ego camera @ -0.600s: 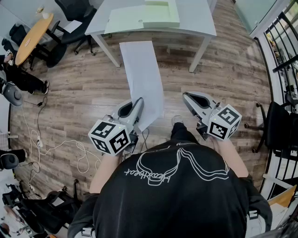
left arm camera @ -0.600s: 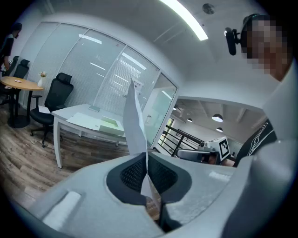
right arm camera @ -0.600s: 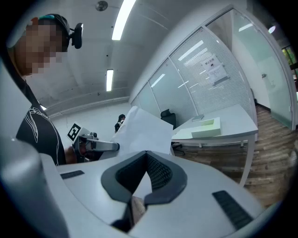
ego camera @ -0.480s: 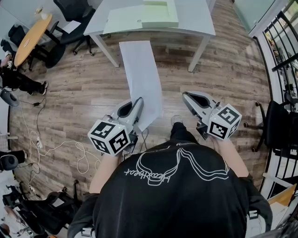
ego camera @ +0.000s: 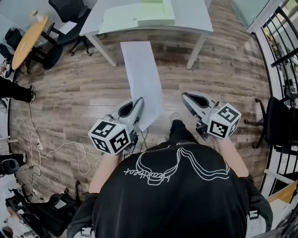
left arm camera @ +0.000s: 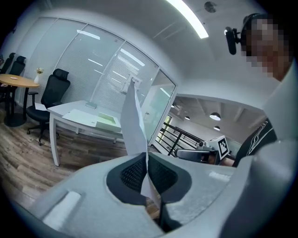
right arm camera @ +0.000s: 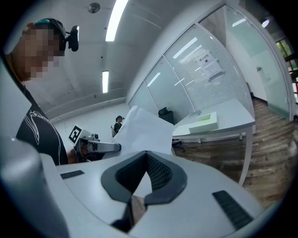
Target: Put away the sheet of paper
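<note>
A white sheet of paper (ego camera: pixel 142 79) reaches forward over the wooden floor towards a pale table (ego camera: pixel 195 18). My left gripper (ego camera: pixel 141 100) is shut on the sheet's near end. In the left gripper view the paper (left arm camera: pixel 132 123) rises from between the closed pads (left arm camera: pixel 135 174) of that gripper (left arm camera: pixel 145 162). My right gripper (ego camera: pixel 183 95) hovers beside it to the right, apart from the sheet. In its own view the right gripper's (right arm camera: pixel 146 154) tips meet with nothing between them, and the paper (right arm camera: pixel 144 130) shows behind them. A light green tray or folder (ego camera: pixel 139 16) lies on the table.
A round wooden table (ego camera: pixel 25 37) and black office chairs (ego camera: pixel 70 9) stand at the far left. White cables (ego camera: pixel 79 155) lie on the floor at the left. A black chair (ego camera: pixel 279 125) and a railing (ego camera: pixel 284 51) are at the right. Someone's dark-clad legs (ego camera: pixel 16 90) show at the left edge.
The head view has shifted a little, so the table sits slightly higher in the picture. Both grippers and the paper keep their places.
</note>
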The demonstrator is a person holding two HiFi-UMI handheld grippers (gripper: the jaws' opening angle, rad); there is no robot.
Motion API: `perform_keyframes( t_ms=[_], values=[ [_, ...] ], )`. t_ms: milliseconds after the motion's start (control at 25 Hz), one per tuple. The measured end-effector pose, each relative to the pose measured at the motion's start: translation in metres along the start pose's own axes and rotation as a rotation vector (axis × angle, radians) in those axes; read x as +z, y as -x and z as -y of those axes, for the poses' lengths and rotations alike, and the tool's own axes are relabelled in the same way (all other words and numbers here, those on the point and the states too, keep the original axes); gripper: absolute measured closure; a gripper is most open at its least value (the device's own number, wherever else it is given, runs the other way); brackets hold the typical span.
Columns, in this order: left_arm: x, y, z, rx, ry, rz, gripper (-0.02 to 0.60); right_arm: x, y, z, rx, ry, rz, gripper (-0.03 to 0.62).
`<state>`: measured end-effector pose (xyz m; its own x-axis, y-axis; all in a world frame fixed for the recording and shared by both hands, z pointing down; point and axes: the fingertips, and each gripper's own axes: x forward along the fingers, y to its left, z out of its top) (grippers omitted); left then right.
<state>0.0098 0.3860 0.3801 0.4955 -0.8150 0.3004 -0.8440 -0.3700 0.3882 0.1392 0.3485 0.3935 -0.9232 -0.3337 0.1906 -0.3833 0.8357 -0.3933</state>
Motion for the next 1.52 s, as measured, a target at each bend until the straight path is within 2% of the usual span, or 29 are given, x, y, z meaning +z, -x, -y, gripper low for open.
perform_keyframes(
  t_ms=[320, 640, 880, 1160, 1320, 1520],
  values=[
    [0.006, -0.027, 0.003, -0.012, 0.010, -0.013, 0.571, 0.000, 0.001, 0.016, 0.029, -0.010, -0.037, 0.585],
    [0.023, -0.086, -0.008, 0.001, 0.041, -0.034, 0.571, 0.018, -0.004, 0.069, 0.070, -0.047, -0.037, 0.585],
    [0.055, -0.144, -0.021, 0.018, 0.053, -0.041, 0.571, 0.056, -0.016, 0.123, 0.109, -0.056, -0.025, 0.583],
    [0.106, -0.208, -0.026, 0.056, 0.016, -0.014, 0.571, 0.100, -0.017, 0.189, 0.145, -0.048, -0.007, 0.583],
    [0.128, -0.230, -0.023, 0.065, -0.014, 0.020, 0.571, 0.118, -0.019, 0.217, 0.163, -0.025, -0.004, 0.585],
    [0.138, -0.238, -0.033, 0.078, -0.022, 0.044, 0.571, 0.133, -0.030, 0.228, 0.185, 0.011, 0.002, 0.583]
  ],
)
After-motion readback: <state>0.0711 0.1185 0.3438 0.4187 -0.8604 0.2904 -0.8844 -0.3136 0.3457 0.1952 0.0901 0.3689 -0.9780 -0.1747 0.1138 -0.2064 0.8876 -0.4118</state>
